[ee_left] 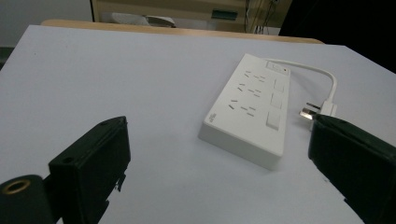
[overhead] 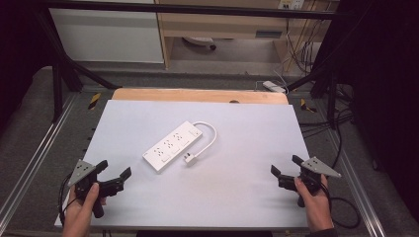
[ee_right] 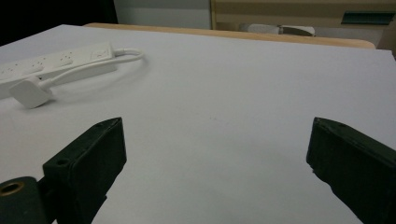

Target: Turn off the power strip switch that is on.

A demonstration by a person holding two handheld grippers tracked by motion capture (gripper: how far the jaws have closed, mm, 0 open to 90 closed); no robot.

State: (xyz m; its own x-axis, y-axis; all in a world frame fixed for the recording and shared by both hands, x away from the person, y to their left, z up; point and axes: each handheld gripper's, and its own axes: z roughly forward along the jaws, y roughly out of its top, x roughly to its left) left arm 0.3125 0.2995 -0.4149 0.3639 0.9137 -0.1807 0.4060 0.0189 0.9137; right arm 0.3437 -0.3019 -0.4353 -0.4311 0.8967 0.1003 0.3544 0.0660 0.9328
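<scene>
A white power strip (overhead: 172,145) lies diagonally near the middle of the white table top (overhead: 247,148). Its short white cable (overhead: 211,136) loops round to a white plug (overhead: 190,158) lying beside it. In the left gripper view the power strip (ee_left: 250,109) sits ahead between the jaws, with the plug (ee_left: 317,112) at the right. The right gripper view has the strip (ee_right: 56,63) and plug (ee_right: 29,92) at far left. My left gripper (overhead: 114,174) rests open at the near left corner. At the near right, my right gripper (overhead: 285,166) is open too. Neither holds anything.
A wooden strip (overhead: 197,95) runs along the table's far edge. Metal frame rails flank both sides. Loose cables and a white adapter (overhead: 273,86) lie on the floor beyond the far right corner. Cabinets stand at the back.
</scene>
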